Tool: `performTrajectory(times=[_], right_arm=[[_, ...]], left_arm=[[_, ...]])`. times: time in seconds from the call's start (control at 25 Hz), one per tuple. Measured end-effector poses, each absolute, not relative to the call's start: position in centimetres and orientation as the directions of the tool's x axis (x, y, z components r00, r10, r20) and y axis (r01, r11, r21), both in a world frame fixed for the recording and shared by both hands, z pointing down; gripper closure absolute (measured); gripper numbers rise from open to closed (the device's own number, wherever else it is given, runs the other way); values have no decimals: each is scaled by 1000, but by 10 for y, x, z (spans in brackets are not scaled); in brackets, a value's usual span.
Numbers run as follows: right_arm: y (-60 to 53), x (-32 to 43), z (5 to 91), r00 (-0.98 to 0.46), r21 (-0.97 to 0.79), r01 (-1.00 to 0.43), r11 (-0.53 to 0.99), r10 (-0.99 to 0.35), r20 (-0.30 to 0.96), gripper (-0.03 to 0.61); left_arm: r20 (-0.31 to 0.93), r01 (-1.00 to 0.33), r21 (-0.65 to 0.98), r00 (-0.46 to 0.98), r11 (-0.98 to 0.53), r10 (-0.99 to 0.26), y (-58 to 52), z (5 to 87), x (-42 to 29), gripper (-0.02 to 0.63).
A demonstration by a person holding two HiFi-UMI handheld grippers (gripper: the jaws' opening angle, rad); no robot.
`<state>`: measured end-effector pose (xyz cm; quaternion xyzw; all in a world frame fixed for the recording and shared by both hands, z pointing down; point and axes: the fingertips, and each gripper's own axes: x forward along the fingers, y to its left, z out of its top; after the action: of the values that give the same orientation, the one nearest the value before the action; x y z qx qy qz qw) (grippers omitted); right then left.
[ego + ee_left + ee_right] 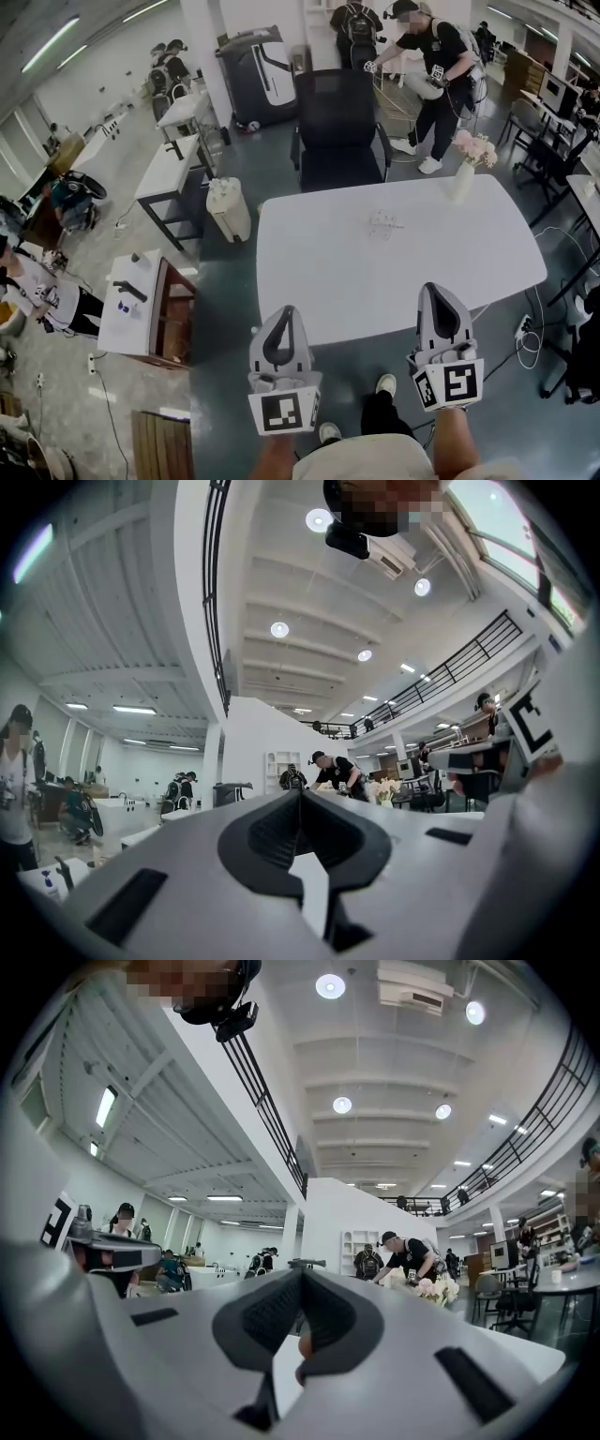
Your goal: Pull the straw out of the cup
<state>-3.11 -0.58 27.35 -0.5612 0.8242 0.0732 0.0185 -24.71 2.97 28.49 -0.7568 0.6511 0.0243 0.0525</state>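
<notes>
A small clear thing [384, 223] stands on the white table [309, 281] past its middle; it is too small to tell as the cup with its straw. My left gripper [282, 310] is at the table's near edge, jaws together with nothing between them. My right gripper [435, 288] reaches just over the near edge further right, also shut and empty. In the left gripper view the left gripper's [300, 793] black pads meet at the tip. The right gripper view shows the right gripper's [300, 1273] pads closed the same way. Neither gripper view shows the clear thing.
A white vase of pink flowers [466, 165] stands at the table's far right corner. A black office chair [337, 122] is behind the table. A person [436, 66] with grippers stands beyond it. A white bin [229, 208], side tables [169, 173] and a wooden cabinet [173, 309] are to the left.
</notes>
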Motion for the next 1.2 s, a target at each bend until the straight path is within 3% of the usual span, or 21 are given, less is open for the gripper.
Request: performTrajectory(times=[0.84, 1.2], right_arm=[[-194, 155, 287, -390, 8, -919, 394, -907, -159, 577], [-245, 152, 316, -453, -28, -889, 458, -886, -104, 577]], left_arm=[[-82, -970, -181, 182, -165, -980, -159, 272, -47, 607], [-20, -976, -155, 159, -154, -987, -206, 298, -31, 607]])
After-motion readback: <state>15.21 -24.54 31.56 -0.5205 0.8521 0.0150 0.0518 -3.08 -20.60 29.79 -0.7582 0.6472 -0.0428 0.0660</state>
